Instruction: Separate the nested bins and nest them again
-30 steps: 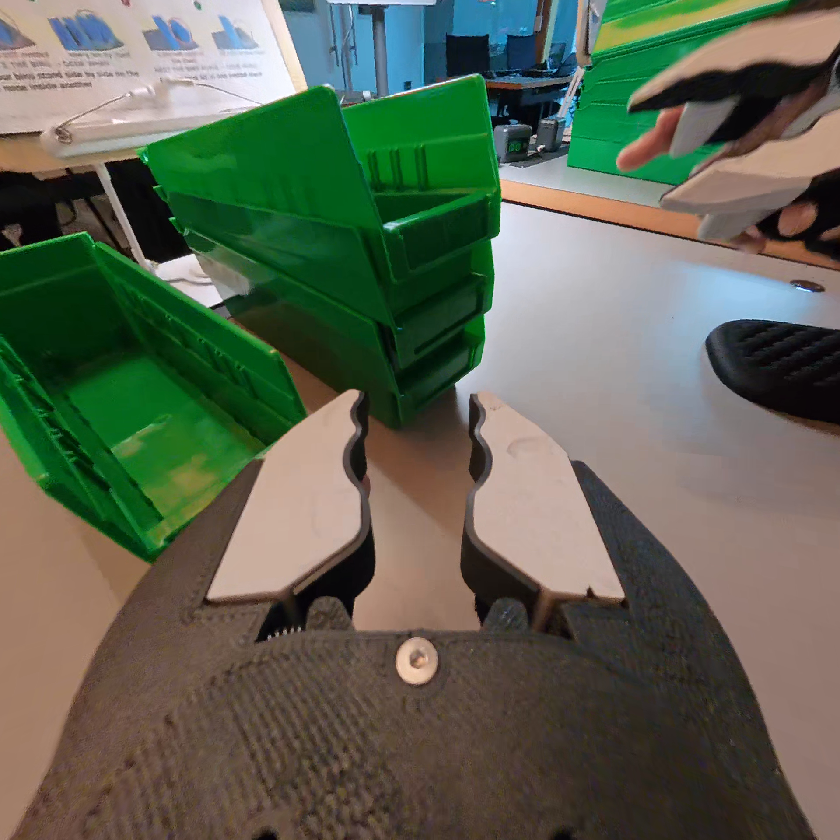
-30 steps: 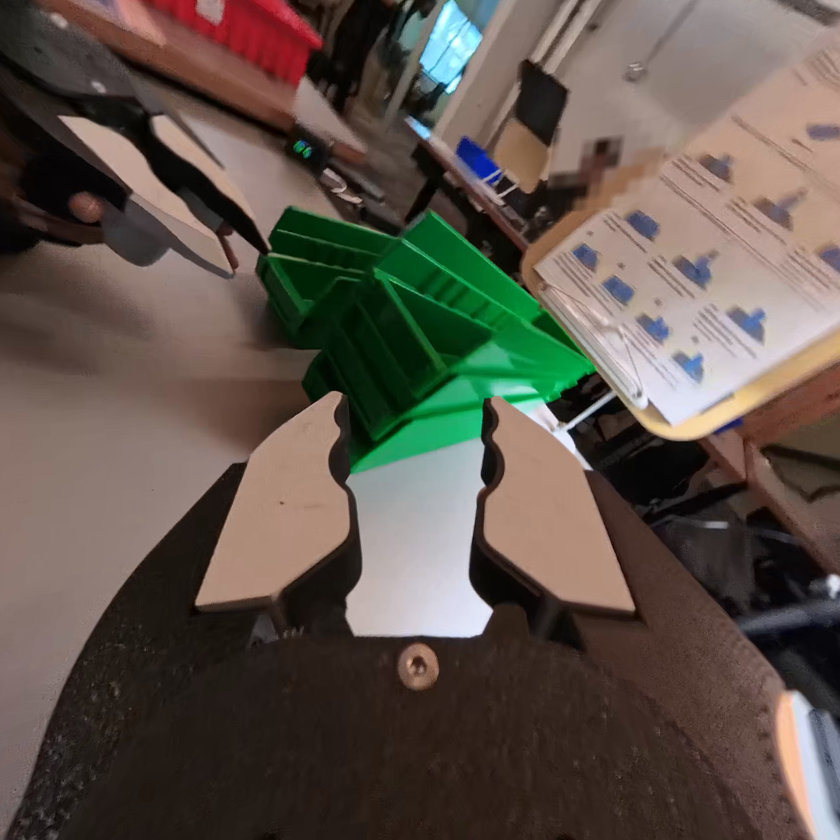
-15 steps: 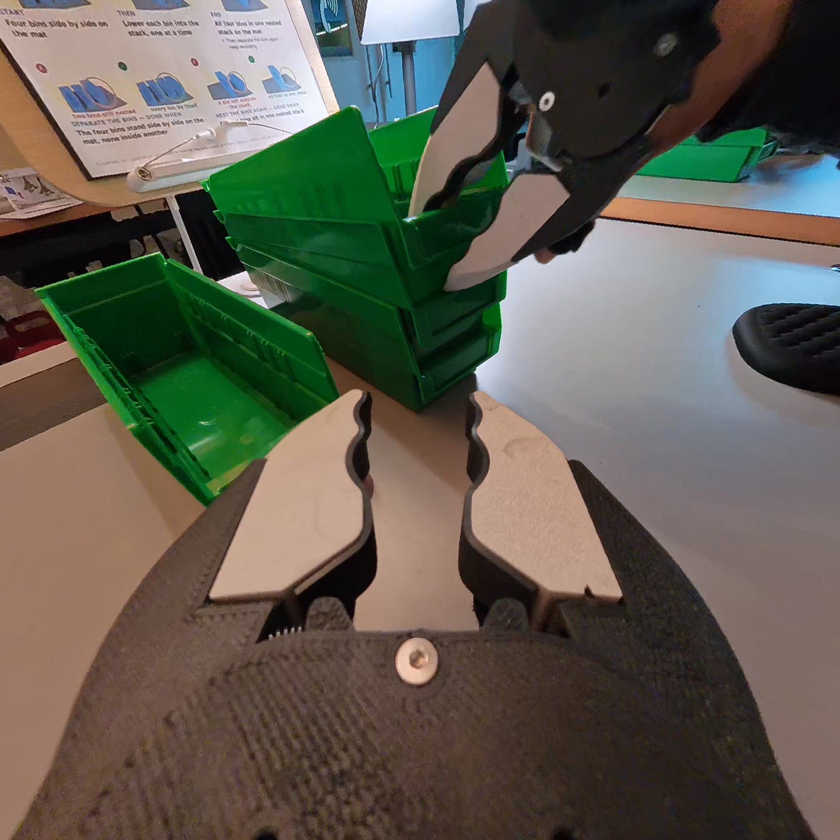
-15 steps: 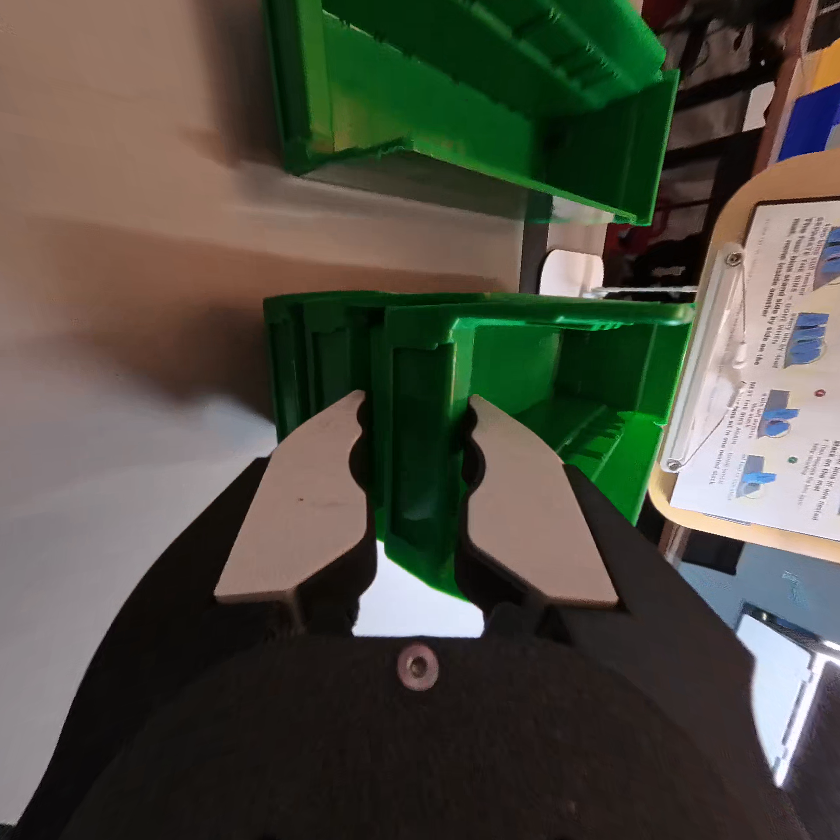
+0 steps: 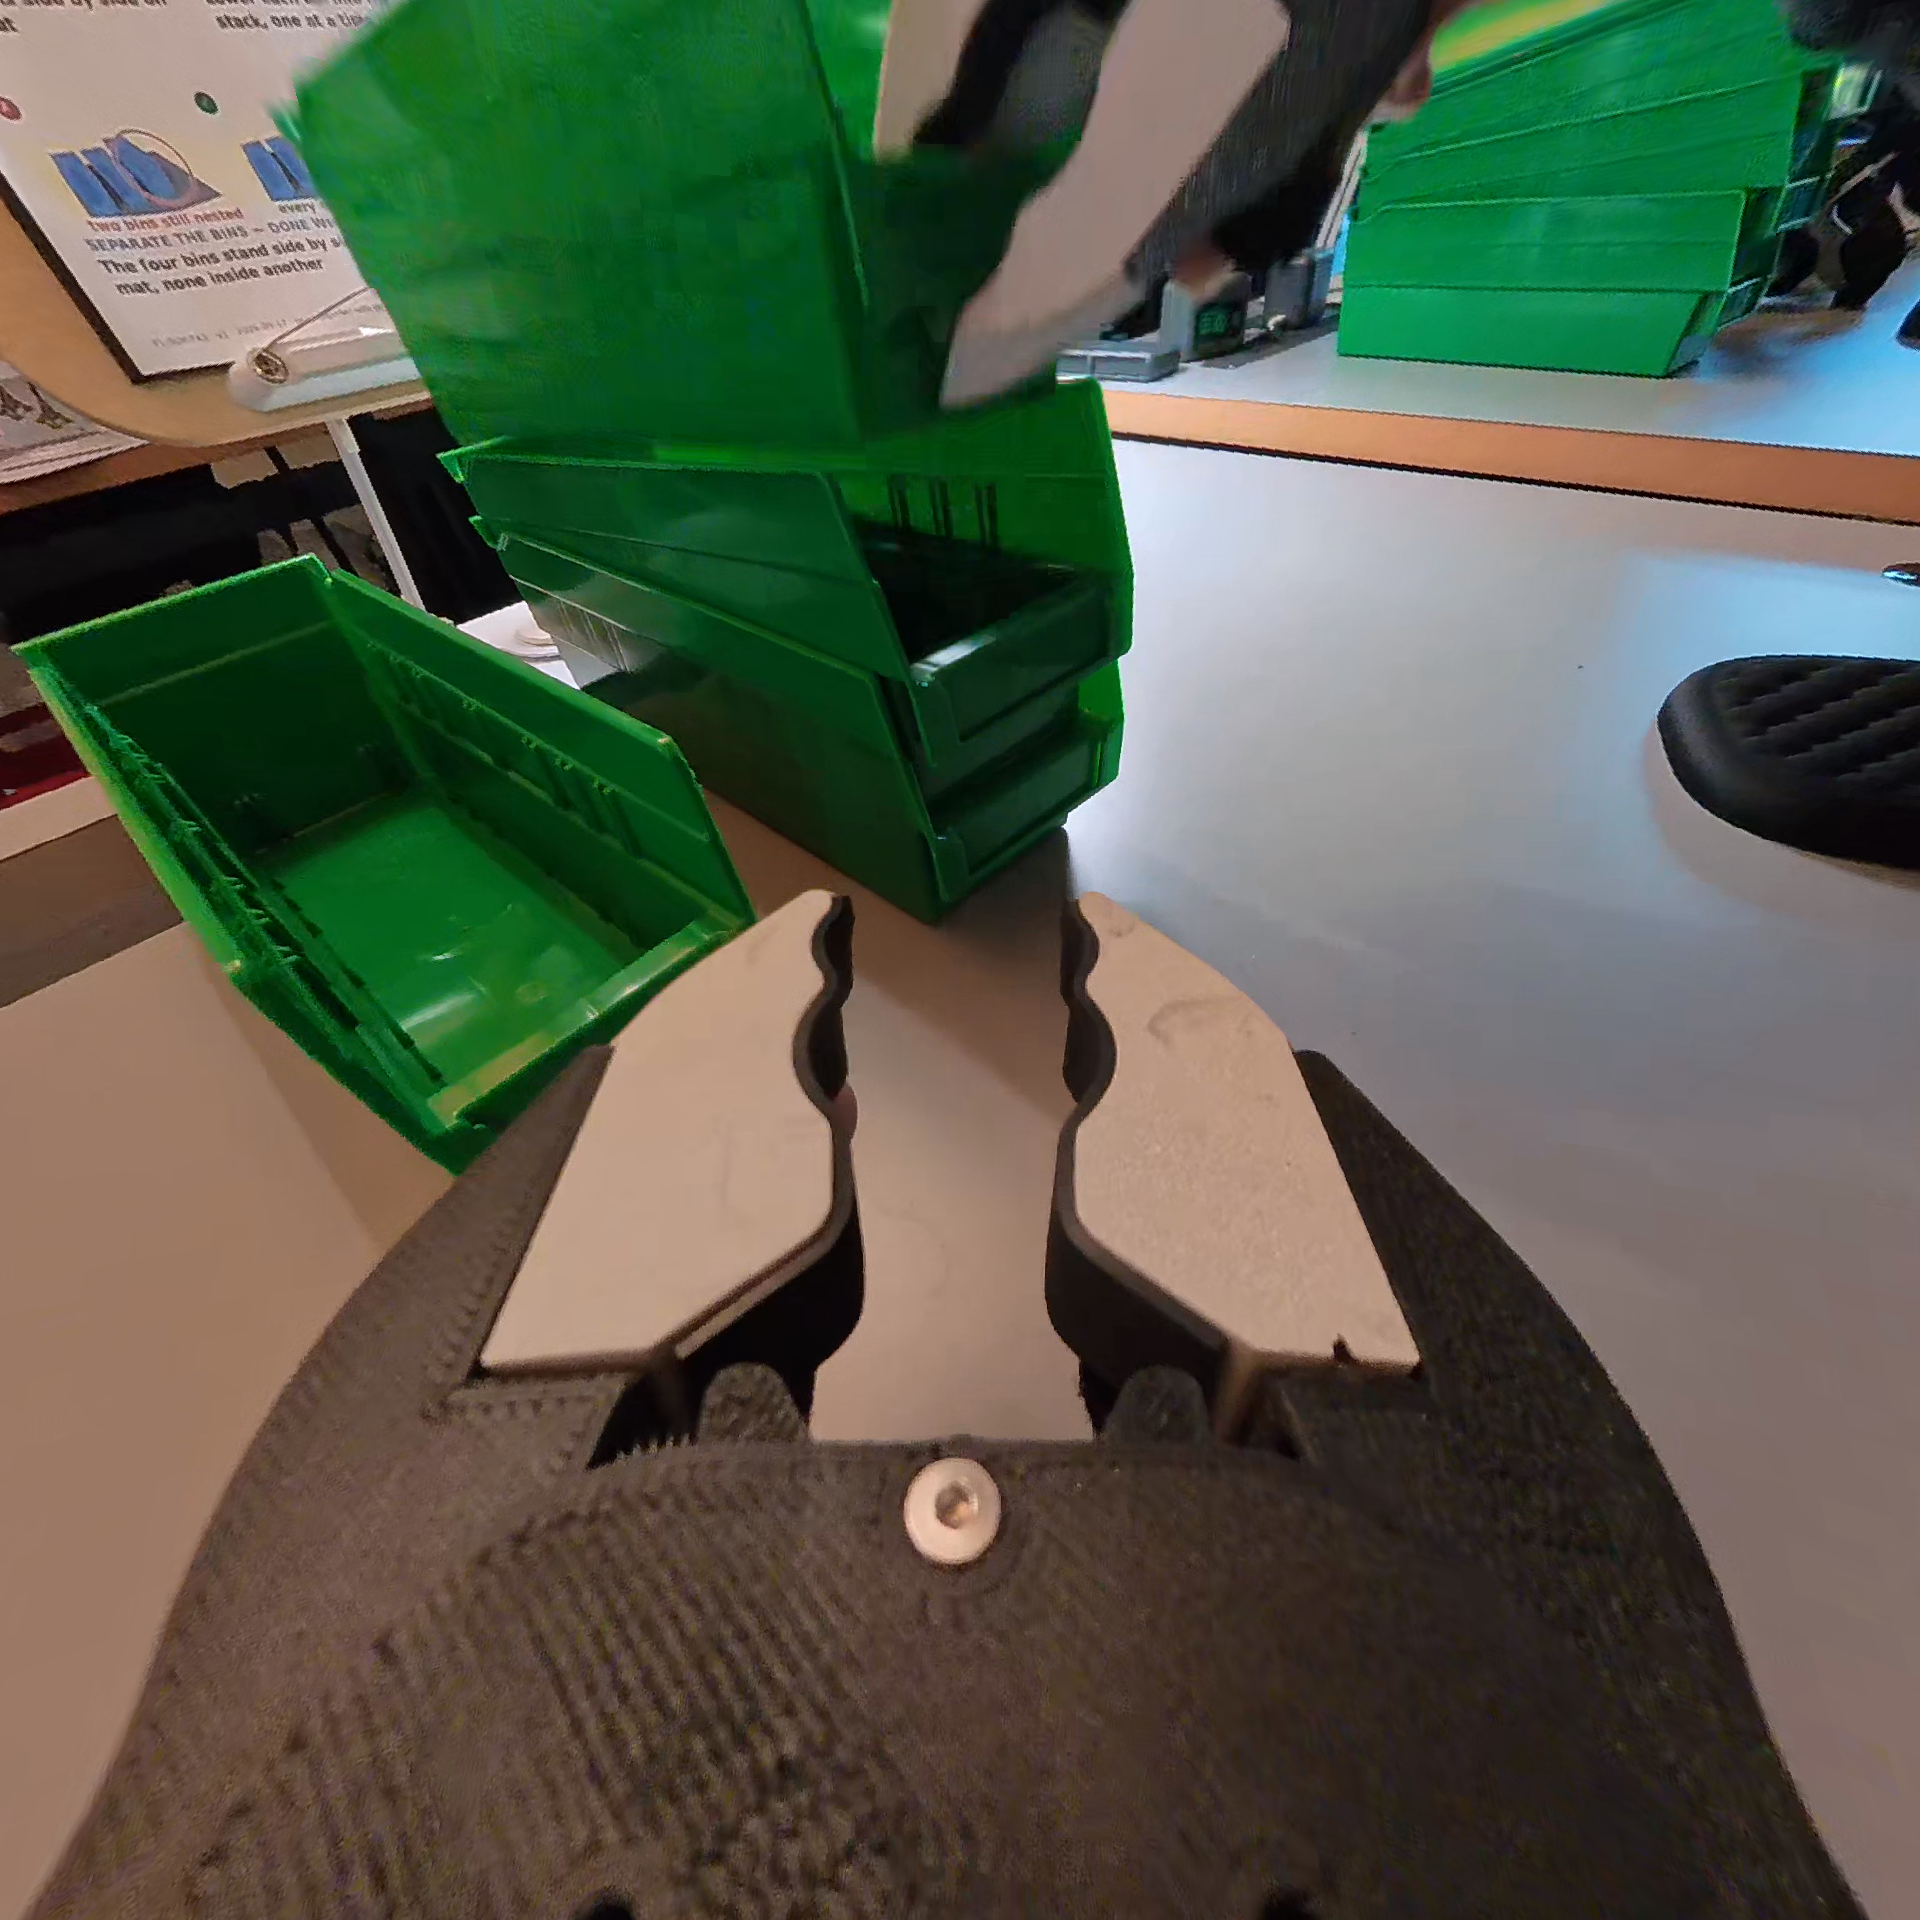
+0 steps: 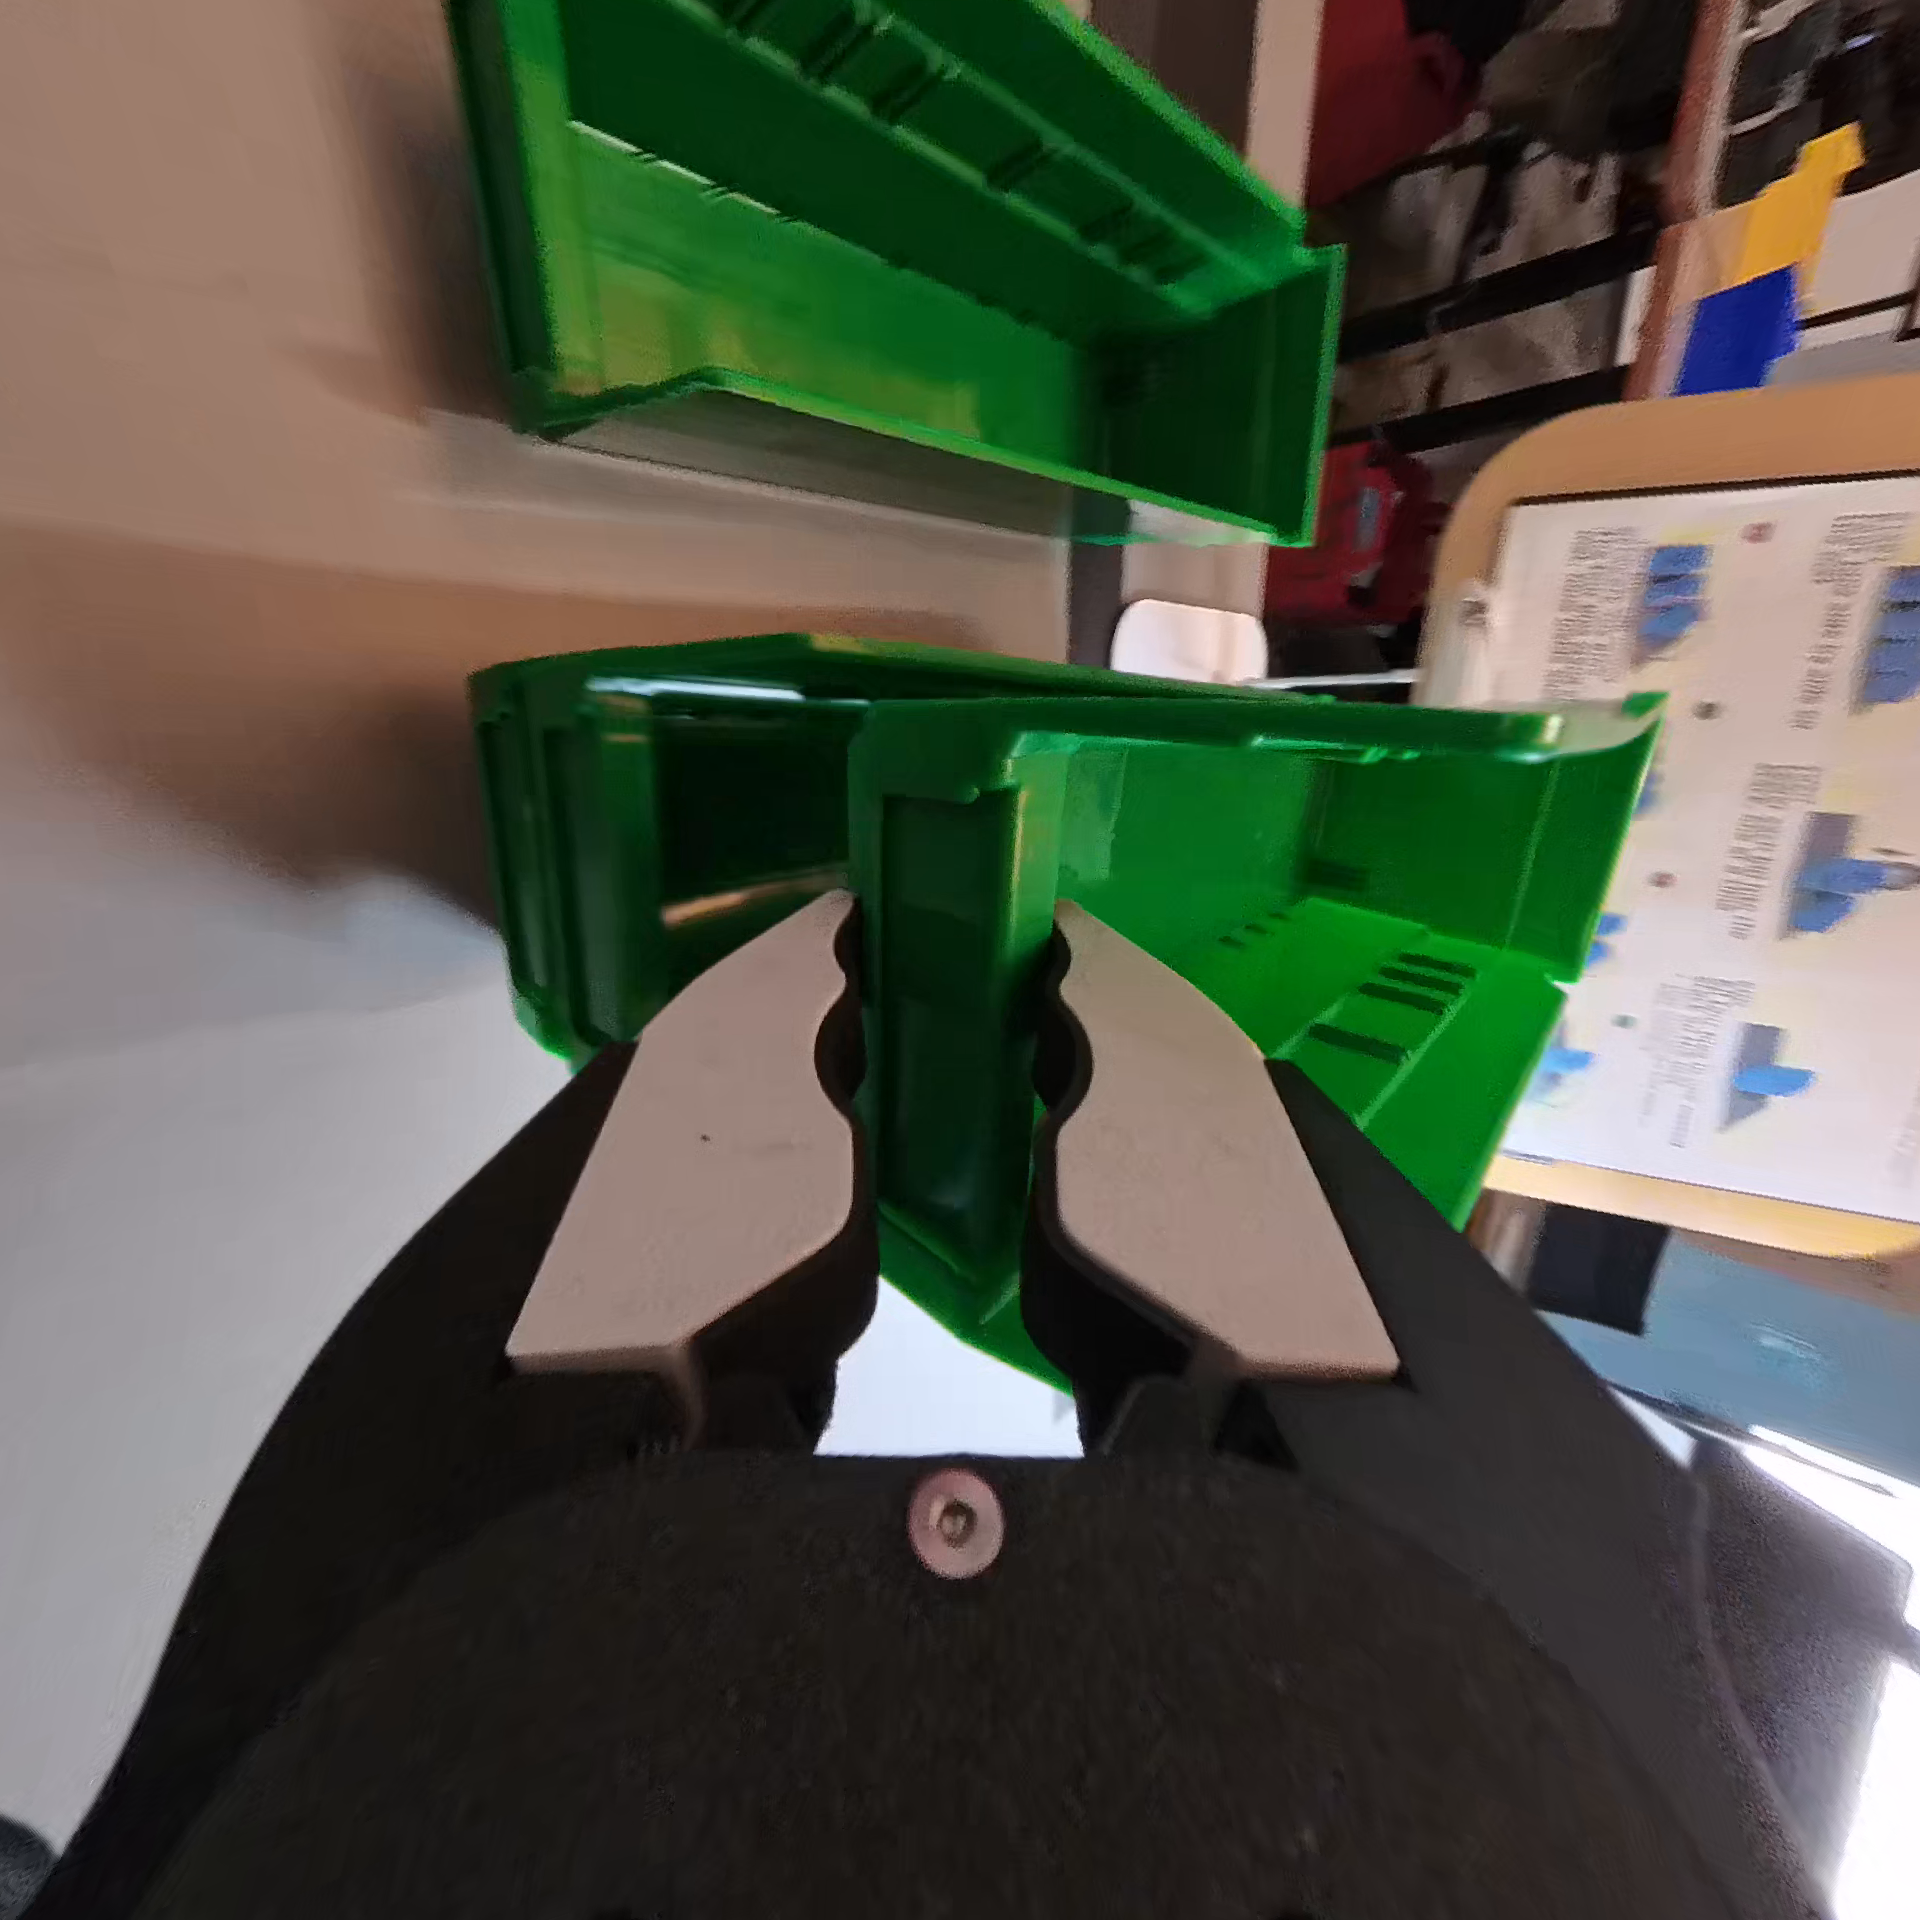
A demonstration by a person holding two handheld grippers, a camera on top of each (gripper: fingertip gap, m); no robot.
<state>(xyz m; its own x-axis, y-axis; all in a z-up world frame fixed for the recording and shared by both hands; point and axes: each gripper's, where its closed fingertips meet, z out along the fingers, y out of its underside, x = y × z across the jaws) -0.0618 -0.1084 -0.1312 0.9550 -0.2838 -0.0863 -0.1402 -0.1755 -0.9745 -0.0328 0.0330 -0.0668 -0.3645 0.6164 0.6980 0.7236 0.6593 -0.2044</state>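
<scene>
1. Right tool: its two grey fingers pinch the front lip of the top green bin, which hangs tilted above the stack of nested bins, its rear end raised and its front end low over the stack.
2. Left tool: spread and empty, low over the pale worktop, just short of the stack's front corner.
3. Separated bin: stands alone on the worktop, left of the stack, open side up.
4. Step in hand, as judged: the separating phase, second bin being drawn off; two remain nested.
5. Next move, as judged: clear the stack's rim, then set the bin down beside the separated one. The left tool may need to steady the stack.
</scene>
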